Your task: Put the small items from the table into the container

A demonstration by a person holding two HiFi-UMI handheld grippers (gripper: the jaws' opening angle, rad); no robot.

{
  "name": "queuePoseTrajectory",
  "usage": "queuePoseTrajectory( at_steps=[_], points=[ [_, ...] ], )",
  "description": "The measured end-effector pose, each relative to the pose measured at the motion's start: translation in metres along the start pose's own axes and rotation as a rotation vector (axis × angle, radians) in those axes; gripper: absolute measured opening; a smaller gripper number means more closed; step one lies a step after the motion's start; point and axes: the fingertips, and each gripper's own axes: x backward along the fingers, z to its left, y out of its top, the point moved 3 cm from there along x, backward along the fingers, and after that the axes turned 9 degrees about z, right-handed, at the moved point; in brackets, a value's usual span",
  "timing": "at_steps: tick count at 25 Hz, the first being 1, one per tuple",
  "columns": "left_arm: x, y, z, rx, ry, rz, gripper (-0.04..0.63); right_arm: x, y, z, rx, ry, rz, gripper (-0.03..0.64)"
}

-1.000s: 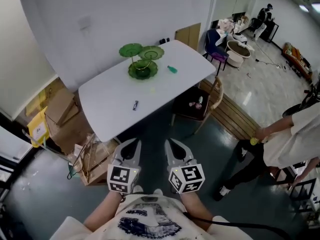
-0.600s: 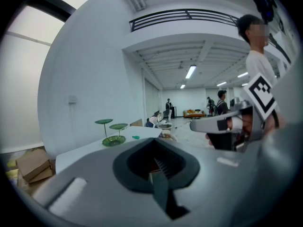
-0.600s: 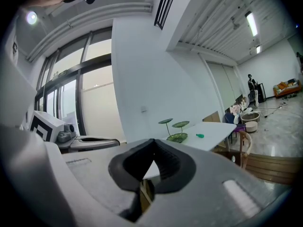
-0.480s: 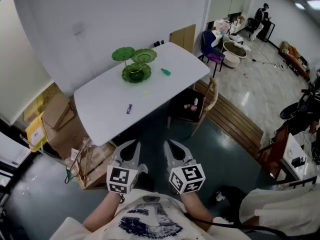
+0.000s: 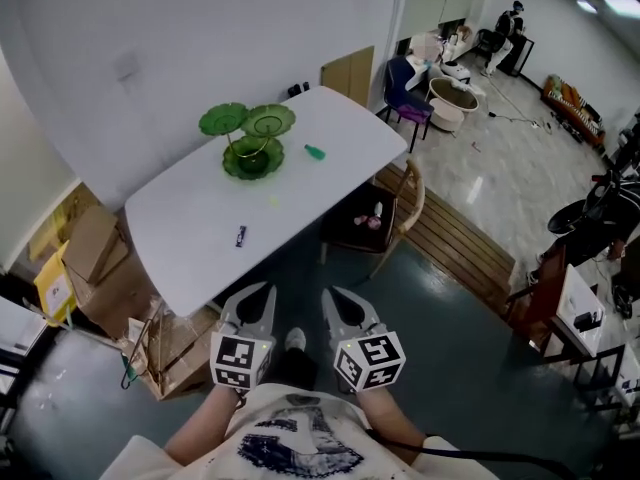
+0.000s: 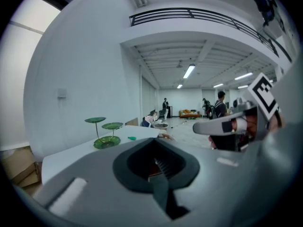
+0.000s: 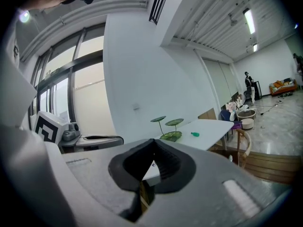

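Three small pieces lie loose on the white tabletop (image 5: 190, 218): a dark oblong piece (image 5: 241, 235) toward the near left edge, a pale yellow speck (image 5: 272, 200) between it and the dish, and a green piece (image 5: 315, 152) just right of the dish. All look tiny and light, so weight should be no trouble. The likely risk is that they skid or flick away on the smooth top when pinched. The dark piece seems stiff and slim, best taken across its narrow width with the claw coming from above. The green piece looks like hard plastic with one thicker end, and the thicker end would give the surer hold. The yellow speck is too small to judge in shape or material. The container is the green dish (image 5: 252, 158) at the far side by the wall, a low bowl with two smaller plates raised on thin stems. It looks light and easy to tip, so pieces are better let go low over the bottom bowl than dropped onto the raised plates. The left claw (image 5: 263, 290) and right claw (image 5: 333, 292) sit side by side over the floor, well short of the near edge. Both have their jaws pressed together with nothing between them. A chair (image 5: 385, 218) stands at the right side and cardboard boxes (image 5: 95, 253) at the left.
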Motion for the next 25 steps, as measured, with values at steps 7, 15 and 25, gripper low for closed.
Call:
queuePoseTrajectory(
  at_steps=[7, 15, 25],
  points=[
    [-0.047, 0.013, 0.044, 0.021, 0.007, -0.002, -0.011, -0.055, 0.020, -0.017, 0.017, 0.001, 0.052, -0.002],
    [-0.083, 0.015, 0.112, 0.068, 0.068, 0.019, -0.011, -0.140, 0.052, -0.024, 0.056, 0.059, 0.096, -0.002],
    [-0.137, 0.025, 0.171, 0.080, 0.086, 0.037, -0.011, -0.224, 0.080, -0.043, 0.059, 0.096, 0.110, -0.002]
  ],
)
